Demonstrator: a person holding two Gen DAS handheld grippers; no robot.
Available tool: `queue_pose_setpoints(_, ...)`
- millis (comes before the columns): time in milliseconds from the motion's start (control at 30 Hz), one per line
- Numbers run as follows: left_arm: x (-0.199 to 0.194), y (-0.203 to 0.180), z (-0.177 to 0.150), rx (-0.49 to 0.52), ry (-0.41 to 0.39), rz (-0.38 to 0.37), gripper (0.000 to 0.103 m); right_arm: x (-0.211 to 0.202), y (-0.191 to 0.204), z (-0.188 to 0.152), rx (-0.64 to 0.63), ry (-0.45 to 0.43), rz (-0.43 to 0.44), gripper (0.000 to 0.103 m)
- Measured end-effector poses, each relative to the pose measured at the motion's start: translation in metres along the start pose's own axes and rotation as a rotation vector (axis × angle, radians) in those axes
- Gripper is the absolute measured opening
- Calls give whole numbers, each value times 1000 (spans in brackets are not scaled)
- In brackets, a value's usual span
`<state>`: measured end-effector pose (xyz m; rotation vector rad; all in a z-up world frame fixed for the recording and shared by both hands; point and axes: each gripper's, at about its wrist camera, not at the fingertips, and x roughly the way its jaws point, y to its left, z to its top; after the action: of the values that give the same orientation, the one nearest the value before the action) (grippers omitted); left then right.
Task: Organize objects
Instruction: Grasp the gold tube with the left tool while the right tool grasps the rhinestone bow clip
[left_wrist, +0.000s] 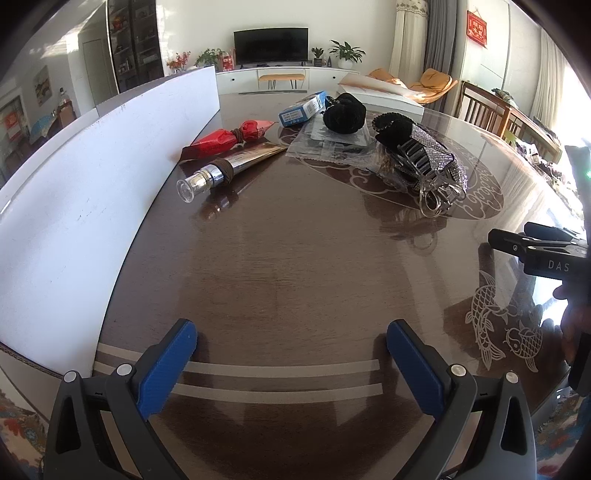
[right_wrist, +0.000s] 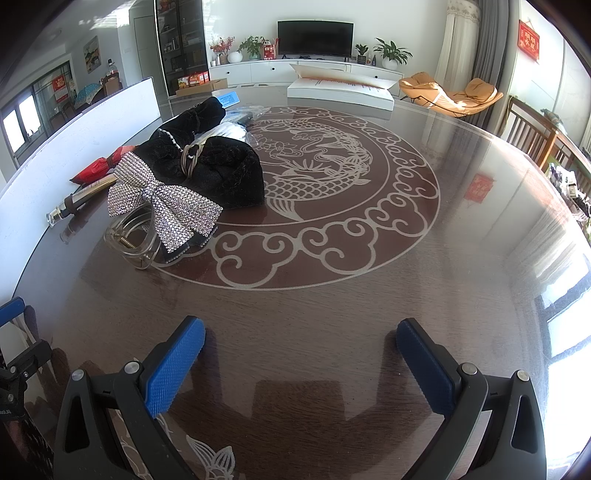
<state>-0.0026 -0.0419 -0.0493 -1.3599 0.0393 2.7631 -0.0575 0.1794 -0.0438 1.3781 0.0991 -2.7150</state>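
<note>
Two grippers, both spread wide and empty, over a dark glossy table (left_wrist: 295, 266).

Left wrist view: left gripper (left_wrist: 291, 345) holds nothing, fingers apart above bare tabletop; a white board (left_wrist: 92, 192) borders the left side; a silver-capped tube (left_wrist: 229, 170), red packet (left_wrist: 225, 138), blue box (left_wrist: 303, 109) and hair accessories (left_wrist: 417, 155) lie well ahead. Right wrist view: right gripper (right_wrist: 301, 349) likewise empty; a rhinestone bow clip (right_wrist: 162, 205) rests against a black velvet bow (right_wrist: 218, 166) ahead-left; open tabletop extends right.

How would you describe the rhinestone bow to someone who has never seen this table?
Find the round dark wooden table with its pale fish medallion. At the medallion's left edge lies a pile of hair accessories. The silver rhinestone-covered bow rests at the pile's front, against the black velvet bow; it alone sparkles.
</note>
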Motion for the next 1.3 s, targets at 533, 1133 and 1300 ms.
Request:
queue_pose_setpoints(533,95,33,131,81,84,0,72,0,0,0,-1,-1,2,103)
queue_pose_setpoints(1133,33,15,44,99,54,-42,86,-12,26,19,-234,-36,192,103)
queue_pose_setpoints(1300,36,16,53,111,24,-70,49,-15,82,58,-526,-53,314,103)
